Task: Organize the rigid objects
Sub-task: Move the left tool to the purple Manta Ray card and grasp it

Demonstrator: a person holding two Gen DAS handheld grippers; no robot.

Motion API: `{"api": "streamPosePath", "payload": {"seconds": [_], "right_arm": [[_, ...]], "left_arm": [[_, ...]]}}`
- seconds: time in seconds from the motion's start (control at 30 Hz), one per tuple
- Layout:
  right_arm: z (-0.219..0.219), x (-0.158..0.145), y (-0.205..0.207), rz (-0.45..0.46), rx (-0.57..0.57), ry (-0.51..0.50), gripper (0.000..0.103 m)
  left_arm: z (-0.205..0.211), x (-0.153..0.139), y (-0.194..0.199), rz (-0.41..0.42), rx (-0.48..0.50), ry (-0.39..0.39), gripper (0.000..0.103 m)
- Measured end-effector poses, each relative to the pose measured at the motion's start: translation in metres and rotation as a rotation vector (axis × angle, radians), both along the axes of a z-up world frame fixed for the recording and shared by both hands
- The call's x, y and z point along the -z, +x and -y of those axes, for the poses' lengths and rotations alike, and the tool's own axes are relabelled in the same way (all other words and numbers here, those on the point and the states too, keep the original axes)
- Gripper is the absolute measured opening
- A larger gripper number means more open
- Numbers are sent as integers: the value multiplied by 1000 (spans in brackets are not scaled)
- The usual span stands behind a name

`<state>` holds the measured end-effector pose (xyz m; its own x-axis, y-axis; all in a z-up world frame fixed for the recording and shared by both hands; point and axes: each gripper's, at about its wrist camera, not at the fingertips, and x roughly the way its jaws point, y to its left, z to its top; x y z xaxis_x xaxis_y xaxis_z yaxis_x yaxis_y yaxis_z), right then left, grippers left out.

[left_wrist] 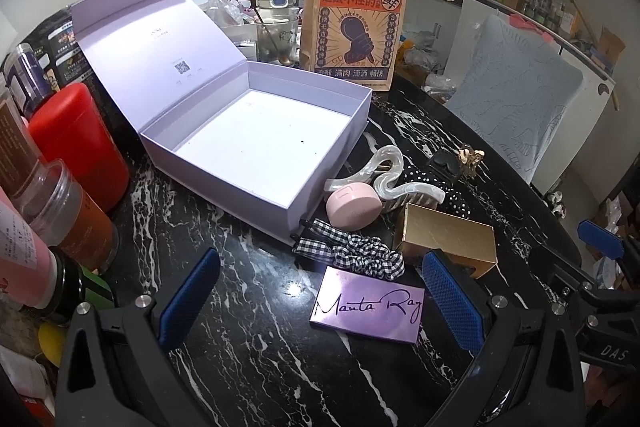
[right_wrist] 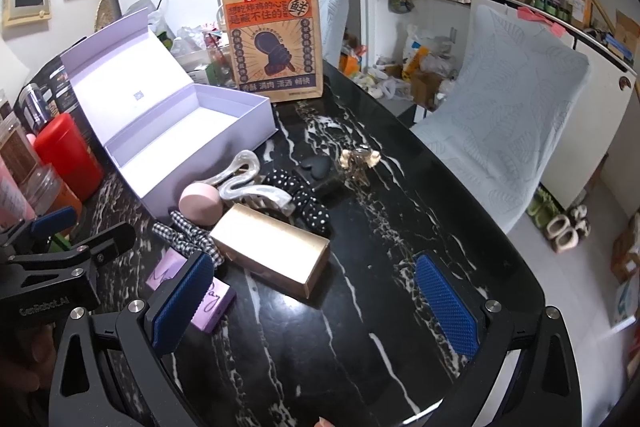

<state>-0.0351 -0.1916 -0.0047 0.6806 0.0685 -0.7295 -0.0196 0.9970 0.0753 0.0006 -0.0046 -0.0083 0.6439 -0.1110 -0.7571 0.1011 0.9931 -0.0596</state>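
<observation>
Lavender box [left_wrist: 256,143] lid-up and bare; left hand-held gripper [left_wrist: 320,301] and right hand-held gripper [right_wrist: 316,301] both released, empty.

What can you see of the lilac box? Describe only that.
The lilac box is a rigid, card-like gift box on the black marble table. Its hinged lid, with a small printed code inside, stands open and tilted back. The white floor inside is empty but for a few specks. A red canister stands beside its left wall; a pink case sits against its front corner.
</observation>
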Motion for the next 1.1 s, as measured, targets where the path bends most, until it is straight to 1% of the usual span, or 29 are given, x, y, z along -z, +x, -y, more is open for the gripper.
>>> {"api": "streamPosePath", "payload": {"seconds": [0.17, 0.47, 0.67, 0.73, 0.83, 1.0, 1.1], "right_arm": [[2, 2, -2, -4, 0, 7, 103], [12, 18, -3, -59, 6, 41, 103], [26, 27, -3, -78, 24, 68, 103], [31, 31, -2, -85, 26, 78, 103], [36, 39, 0, -105, 26, 87, 103], [41, 52, 3, -142, 25, 96, 103], [42, 56, 6, -156, 24, 107, 103]], "left_arm": [[-1, 2, -2, -8, 5, -33, 103], [11, 20, -3, -59, 50, -43, 103], [17, 37, -2, -72, 57, -10, 103], [18, 40, -2, -61, 75, -5, 103], [20, 46, 0, -42, 92, 25, 103], [26, 58, 2, -68, 162, 35, 103], [28, 65, 5, -98, 197, 8, 103]]}}
